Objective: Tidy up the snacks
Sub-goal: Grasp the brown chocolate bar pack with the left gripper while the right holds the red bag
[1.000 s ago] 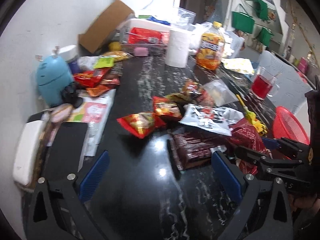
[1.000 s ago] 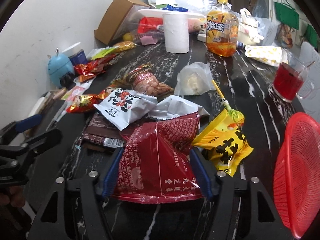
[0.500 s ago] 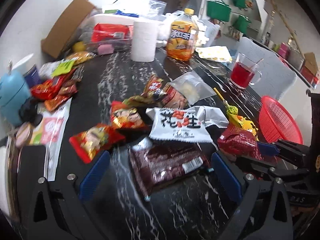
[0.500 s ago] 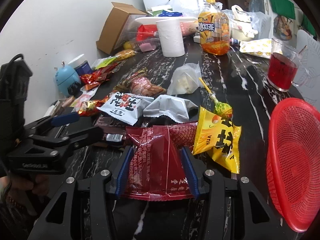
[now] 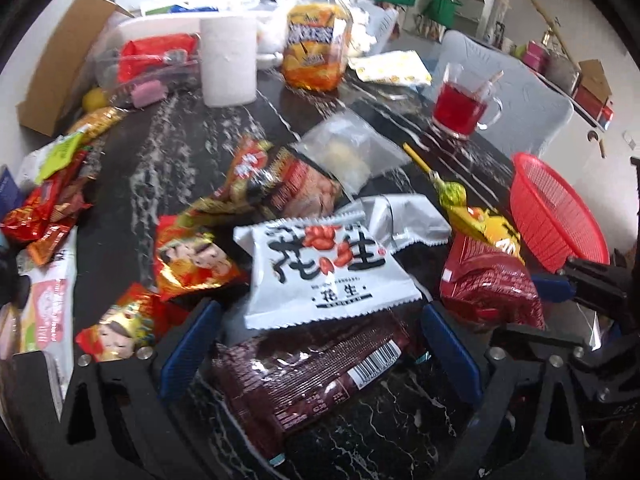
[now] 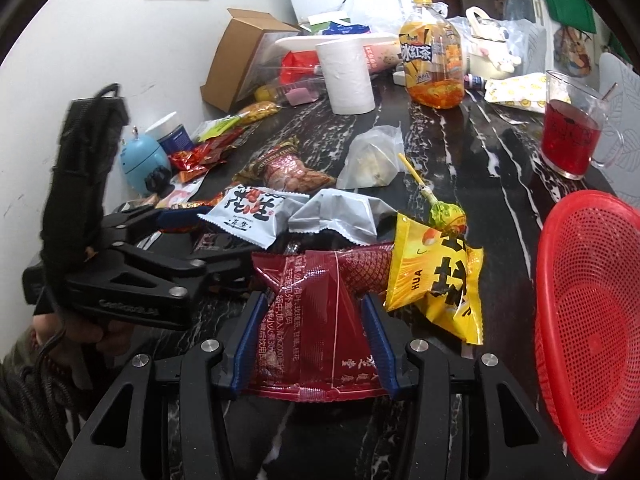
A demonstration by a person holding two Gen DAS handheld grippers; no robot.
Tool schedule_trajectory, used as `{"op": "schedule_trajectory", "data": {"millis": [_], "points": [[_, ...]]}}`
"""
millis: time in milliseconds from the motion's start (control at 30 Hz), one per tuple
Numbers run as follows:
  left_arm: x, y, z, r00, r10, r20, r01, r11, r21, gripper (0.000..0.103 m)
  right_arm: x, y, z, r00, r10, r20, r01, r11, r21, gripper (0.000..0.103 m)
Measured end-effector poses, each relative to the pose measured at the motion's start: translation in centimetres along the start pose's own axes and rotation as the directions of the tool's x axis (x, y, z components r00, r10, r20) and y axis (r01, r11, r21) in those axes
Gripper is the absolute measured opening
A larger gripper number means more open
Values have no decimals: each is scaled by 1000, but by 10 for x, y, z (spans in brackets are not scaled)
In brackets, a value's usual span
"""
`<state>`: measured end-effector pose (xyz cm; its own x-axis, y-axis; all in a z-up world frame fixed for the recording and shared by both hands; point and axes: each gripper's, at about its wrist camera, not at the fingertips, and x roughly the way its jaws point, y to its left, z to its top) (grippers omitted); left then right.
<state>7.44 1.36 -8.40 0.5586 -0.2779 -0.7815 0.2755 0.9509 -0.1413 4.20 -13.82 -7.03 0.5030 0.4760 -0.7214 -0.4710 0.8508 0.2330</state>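
1. Snacks lie heaped across a black marble table (image 5: 132, 184), filling the middle of both wrist views.
2. The right gripper (image 6: 314, 338) fills the bottom centre of its own view, its blue pads pressed against both side edges of a dark red snack bag (image 6: 316, 312), which is pinched and slightly buckled between them.
3. The left gripper (image 5: 316, 350) sits at the bottom of its view with its jaws spread wide and just beginning to close; a brown wrapped bar (image 5: 304, 376) with a barcode lies between the pads, and they do not touch it.
4. A white peanut packet (image 5: 324, 272) overlaps the bar's upper end, just above the left gripper's fingertips.
5. In the right wrist view the left gripper appears at middle left, held by a hand (image 6: 80, 332) in a dark sleeve.
6. A yellow snack bag (image 6: 440, 276) lies just right of the dark red bag, overlapping its upper right corner.
7. A red mesh basket (image 6: 592, 320) stands empty at the right edge of the frame, near the yellow bag but apart from it.
8. A glass mug of red drink (image 6: 572, 136) stands in the upper right; a paper roll (image 6: 346, 78) and an iced tea bottle (image 6: 434, 56) stand at top centre.
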Motion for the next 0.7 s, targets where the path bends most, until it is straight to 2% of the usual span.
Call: {"op": "schedule_trajectory", "data": {"millis": [67, 133, 233, 500, 700], "points": [[1, -3, -2, 1000, 0, -6, 0, 1000, 11, 95, -1, 1, -1, 1000, -2, 1, 2, 1000, -4, 49], [-1, -4, -5, 1000, -7, -13, 7, 1000, 12, 85, -2, 1, -2, 1000, -5, 1, 5, 1000, -5, 49], [-4, -4, -10, 999, -39, -25, 39, 999, -9, 81, -3, 1, -4, 1000, -7, 0, 7, 1000, -3, 49], [-15, -13, -25, 997, -64, -44, 63, 998, -22, 80, -7, 5, -8, 1000, -18, -7, 18, 1000, -15, 49], [-22, -22, -39, 999, -21, -45, 22, 1000, 7, 79, -10, 9, -12, 1000, -24, -8, 24, 1000, -21, 49]]}}
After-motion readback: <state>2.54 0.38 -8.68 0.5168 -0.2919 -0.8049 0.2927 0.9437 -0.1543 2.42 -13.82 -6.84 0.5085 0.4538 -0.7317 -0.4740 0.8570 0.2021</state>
